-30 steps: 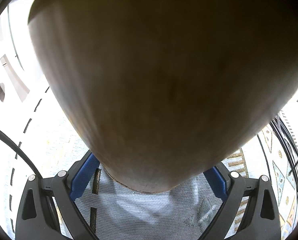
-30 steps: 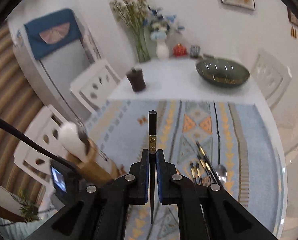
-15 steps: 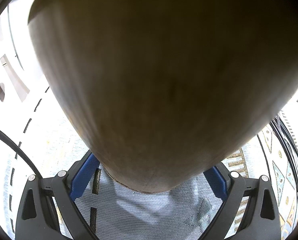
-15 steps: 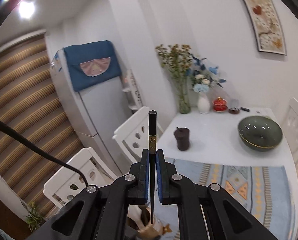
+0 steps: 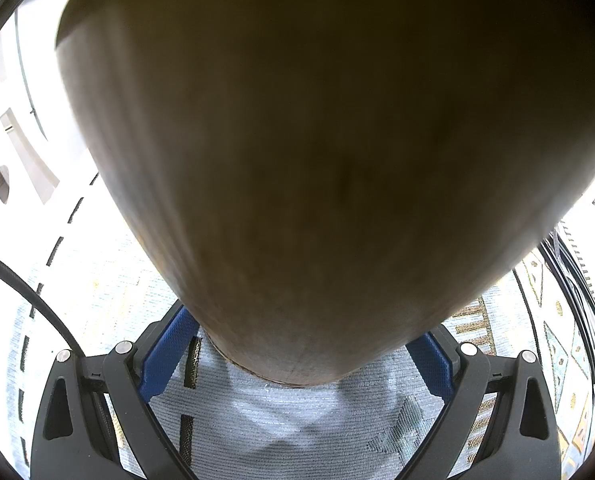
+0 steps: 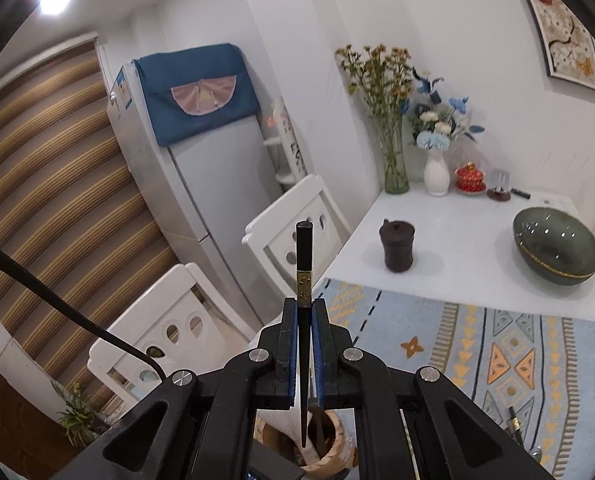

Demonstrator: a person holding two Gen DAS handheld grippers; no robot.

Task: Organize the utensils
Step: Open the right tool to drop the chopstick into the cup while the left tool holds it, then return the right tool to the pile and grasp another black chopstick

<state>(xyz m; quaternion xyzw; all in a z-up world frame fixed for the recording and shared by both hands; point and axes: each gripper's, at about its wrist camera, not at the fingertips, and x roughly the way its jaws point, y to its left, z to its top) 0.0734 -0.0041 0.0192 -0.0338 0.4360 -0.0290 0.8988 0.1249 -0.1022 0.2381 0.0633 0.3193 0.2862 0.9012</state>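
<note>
Bottom centre of the right wrist view: the right gripper [image 6: 306, 312] has its jaws clamped on a black chopstick [image 6: 304, 264], gold band just above the blue pads. The stick's long axis runs straight up the frame, tapered tip pointing down at the open mouth of a wooden utensil holder [image 6: 329, 440] directly beneath, where a white-handled utensil [image 6: 281, 420] already stands. In the left wrist view the left gripper [image 5: 297, 348] has its jaws pressed against that holder's wooden wall [image 5: 317, 160], which fills the frame, base on the patterned placemat [image 5: 281, 420]. The drop looks to depend on tip staying over mouth. More utensils [image 6: 515, 426] lie at lower right. Farther up the desk [image 6: 457, 248] stand a dark lidded cup [image 6: 397, 250] and a green bowl [image 6: 557, 250].
</note>
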